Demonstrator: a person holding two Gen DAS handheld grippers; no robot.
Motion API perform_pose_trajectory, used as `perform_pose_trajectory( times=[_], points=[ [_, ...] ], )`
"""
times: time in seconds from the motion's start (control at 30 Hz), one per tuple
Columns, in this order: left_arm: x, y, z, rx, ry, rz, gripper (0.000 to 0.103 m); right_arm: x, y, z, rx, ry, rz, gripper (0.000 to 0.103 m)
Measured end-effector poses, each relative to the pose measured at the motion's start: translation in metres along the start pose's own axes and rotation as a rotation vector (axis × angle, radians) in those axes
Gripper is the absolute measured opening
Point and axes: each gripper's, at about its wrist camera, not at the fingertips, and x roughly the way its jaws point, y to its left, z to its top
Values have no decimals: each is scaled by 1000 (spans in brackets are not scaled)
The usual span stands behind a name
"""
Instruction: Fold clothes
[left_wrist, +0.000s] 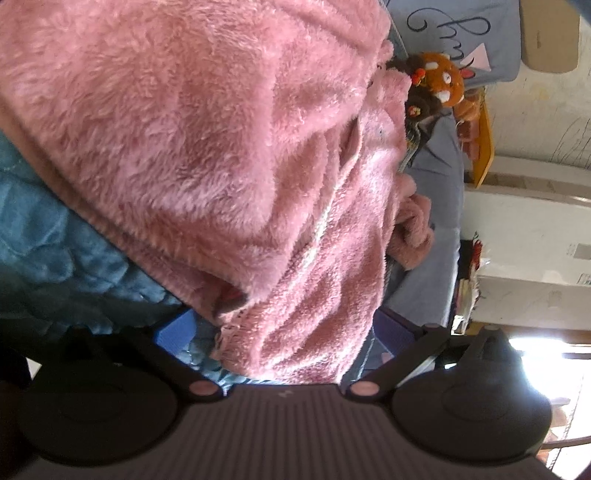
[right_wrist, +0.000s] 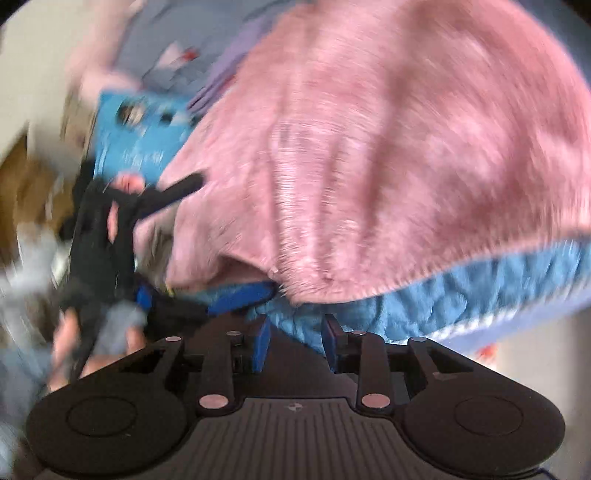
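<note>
While limp, pink fleece (left_wrist: 221, 147) over quilt (left_wrist: 55, 240)

text: black cursive script on grey-blue cloth (left_wrist: 454, 33), illegible | blue box (right_wrist: 136, 136) print too blurred

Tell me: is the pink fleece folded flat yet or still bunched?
Still bunched. The pink fleece hangs in loose, uneven folds and drapes over the blue quilt; no flat, squared fold shows in either view.
</note>
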Motion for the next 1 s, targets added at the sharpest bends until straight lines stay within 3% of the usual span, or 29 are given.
perform_pose_trajectory(
  times=[0.13, 0.23, 0.33, 0.53, 0.7, 0.87, 1.0],
  points=[
    [-3, -2, 1, 34, 8, 27, 103, 9, -5, 3, 59, -30, 54, 28],
    [-4, -4, 1, 55, 11, 40, 103, 20, -8, 9, 89, -27, 51, 11],
    [-4, -5, 1, 59, 7, 44, 103, 24, -14, 13, 137, -33, 68, 7],
    [-10, -10, -1, 102, -20, 62, 103, -1, -33, 7, 397, -148, 263, 7],
    [-14, -3, -3, 60, 2, -30, 103, -15, -52, -3, 620, -248, 367, 7],
    [-18, 4, -4, 18, 25, -122, 103, -3, -53, -14, 695, -214, 394, 7],
    [-26, 9, -7, -6, 15, -152, 103, -1, -55, -20, 737, -197, 400, 7]
  ],
)
